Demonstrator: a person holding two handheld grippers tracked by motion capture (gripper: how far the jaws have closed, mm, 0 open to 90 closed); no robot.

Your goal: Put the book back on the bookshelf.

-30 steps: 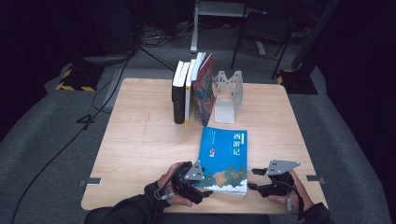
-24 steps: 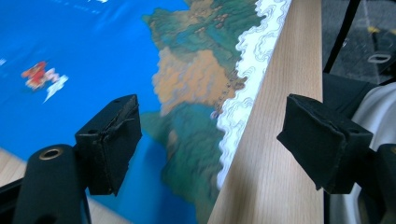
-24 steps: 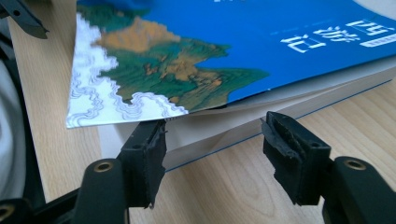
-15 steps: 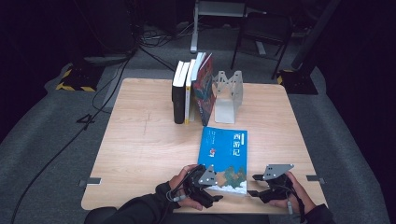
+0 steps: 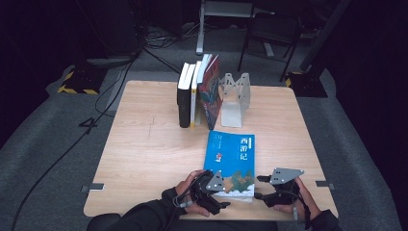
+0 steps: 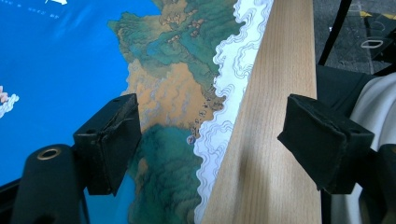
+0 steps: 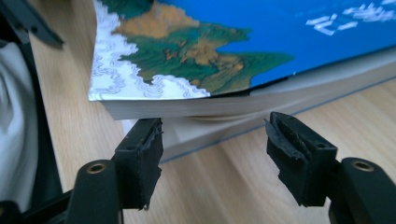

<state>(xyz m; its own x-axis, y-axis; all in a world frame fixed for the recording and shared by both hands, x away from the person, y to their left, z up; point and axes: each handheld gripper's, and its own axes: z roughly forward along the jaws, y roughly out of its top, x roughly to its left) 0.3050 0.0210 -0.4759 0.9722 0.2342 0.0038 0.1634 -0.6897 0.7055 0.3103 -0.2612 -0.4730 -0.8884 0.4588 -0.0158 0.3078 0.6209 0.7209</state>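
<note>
Left gripper (image 6: pixel 210 144) jaws wide, straddling blue book's (image 5: pixel 231 161) near edge to pin it; right gripper (image 7: pixel 212 154) wide, low at corner, probably to lift.

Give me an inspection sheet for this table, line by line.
Surface: wooden table, bare around the books.
Job's things: blue book lying flat near the front edge.
Clutter: row of upright books beside a metal bookend.
Grippers: left gripper open, jaws astride the book's near edge; right gripper open, low beside the book's corner.
Cables: black cables on the floor, left.
Surroundings: grey floor, dark chair behind.
</note>
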